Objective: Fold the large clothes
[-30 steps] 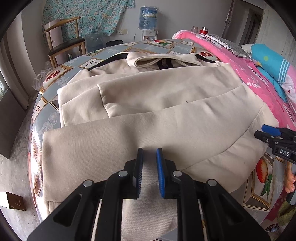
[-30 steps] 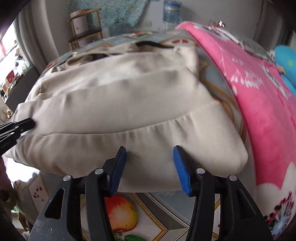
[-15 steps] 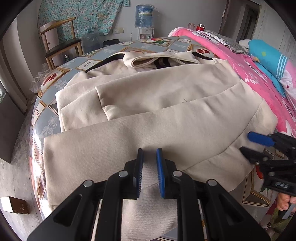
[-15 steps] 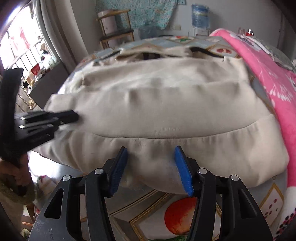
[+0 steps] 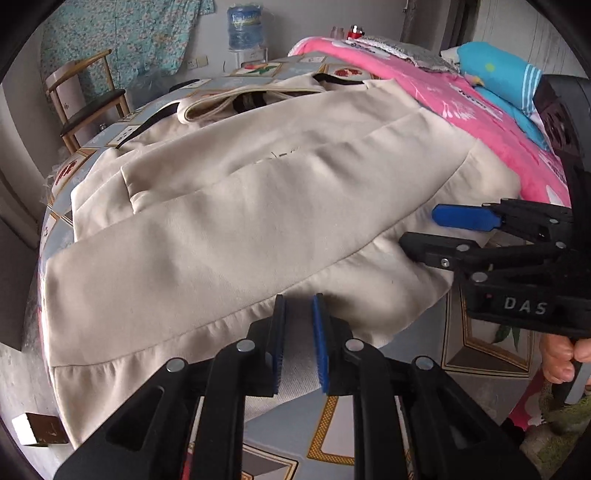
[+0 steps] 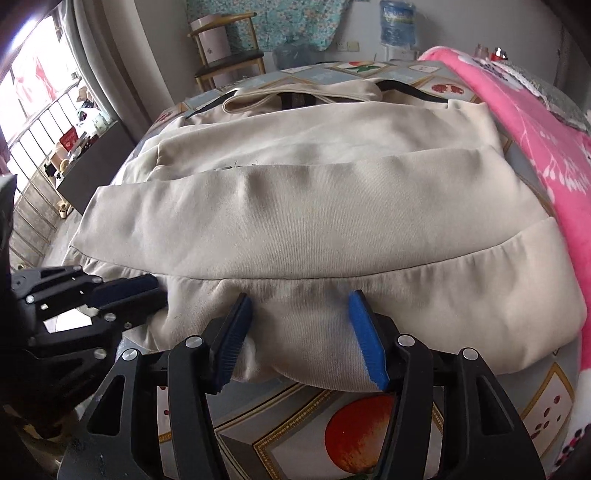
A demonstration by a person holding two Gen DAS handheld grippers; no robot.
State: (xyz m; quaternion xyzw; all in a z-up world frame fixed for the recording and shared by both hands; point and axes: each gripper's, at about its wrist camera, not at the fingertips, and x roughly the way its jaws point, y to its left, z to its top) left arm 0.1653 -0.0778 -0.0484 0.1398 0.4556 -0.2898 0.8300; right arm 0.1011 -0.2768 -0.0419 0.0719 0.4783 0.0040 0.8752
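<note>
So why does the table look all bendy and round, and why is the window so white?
Left view: the fisheye lens curves the table and jacket, and black corners ring the picture. Right view: same bulge, and the window is washed out by daylight; the left tongs at the edge look slightly smeared. Light is soft, with only faint shadows in the jacket's folds.

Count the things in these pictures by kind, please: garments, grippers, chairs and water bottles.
Beige jacket: 1
Grippers: 2, the left gripper and the right gripper
Wooden chair: 1
Water dispenser bottle: 1
Total: 5
</note>
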